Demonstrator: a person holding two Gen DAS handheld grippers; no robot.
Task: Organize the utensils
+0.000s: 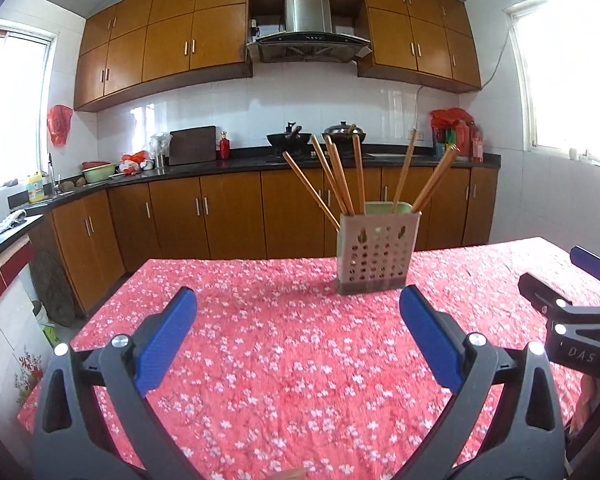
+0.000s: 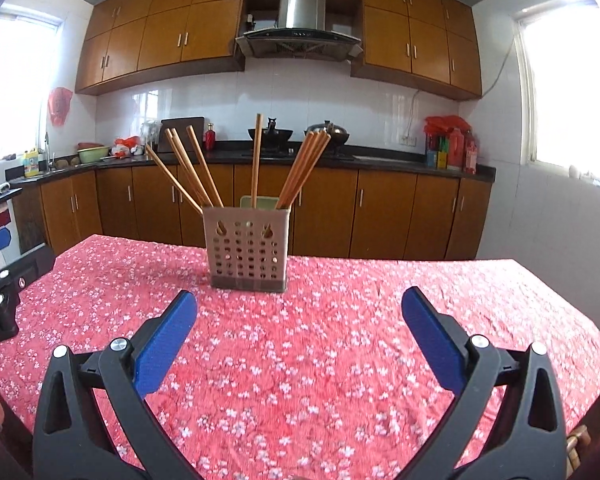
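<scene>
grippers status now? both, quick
Left gripper: jaws open, nothing between them, short of the chopstick holder.
Right gripper: jaws open wide, holding nothing, also short of the holder.

A perforated utensil holder (image 2: 247, 248) stands on the red floral tablecloth (image 2: 340, 320).

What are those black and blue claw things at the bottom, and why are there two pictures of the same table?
Each claw is a hand-held gripper that a person carries, one per hand, with a camera on it. One picture looks along the left hand-held gripper, the other along the right hand-held gripper. Both are open and hold nothing. On the red flowered tablecloth stands a holder with holes full of wooden chopsticks. At the left picture's edge you can see the other gripper too.
</scene>
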